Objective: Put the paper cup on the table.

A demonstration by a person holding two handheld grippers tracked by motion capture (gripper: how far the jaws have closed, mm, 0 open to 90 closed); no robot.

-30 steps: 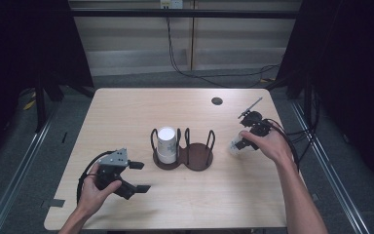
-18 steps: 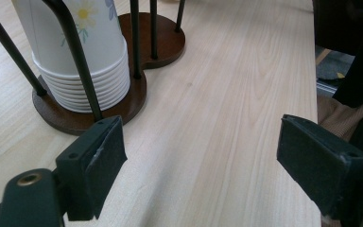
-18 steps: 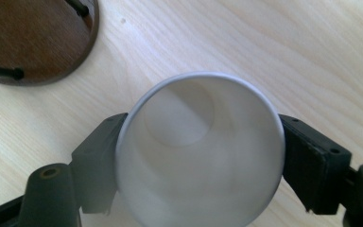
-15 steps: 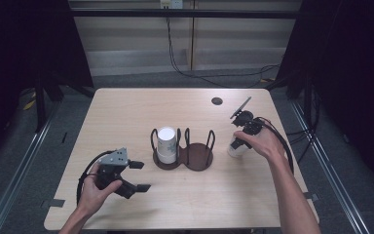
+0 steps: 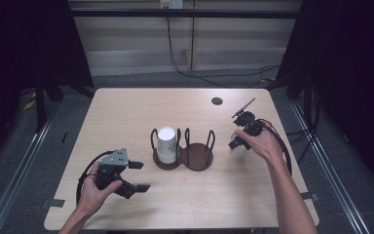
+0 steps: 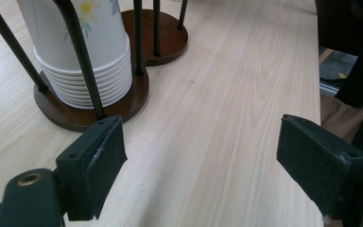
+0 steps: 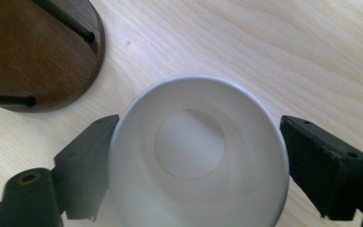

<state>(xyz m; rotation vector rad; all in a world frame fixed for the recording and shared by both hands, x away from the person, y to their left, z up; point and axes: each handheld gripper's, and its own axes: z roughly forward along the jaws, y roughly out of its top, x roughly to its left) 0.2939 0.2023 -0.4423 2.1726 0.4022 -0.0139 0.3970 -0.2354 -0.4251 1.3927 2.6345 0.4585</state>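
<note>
A white paper cup [image 5: 237, 152] [image 7: 194, 156] stands upright on the table just right of the wooden two-bay cup holder [image 5: 195, 157] [image 7: 33, 52]. My right gripper [image 5: 236, 144] [image 7: 199, 165] points down over it, open, with a jaw on each side of the rim. The holder's left bay carries a stack of flower-printed paper cups [image 5: 167, 144] [image 6: 82, 52]; its right bay holds nothing. My left gripper [image 5: 140, 176] [image 6: 201, 165] rests open near the front left of the table, aimed at the holder base [image 6: 75, 118], with nothing between its jaws.
A small dark round hole [image 5: 217, 101] sits in the tabletop at the back right. The light wood table [image 5: 126, 112] ends close to the right hand's side. Cables trail from both grippers.
The right hand and its gripper shifted slightly left, over the white cup. The left gripper and the holder stayed put.
</note>
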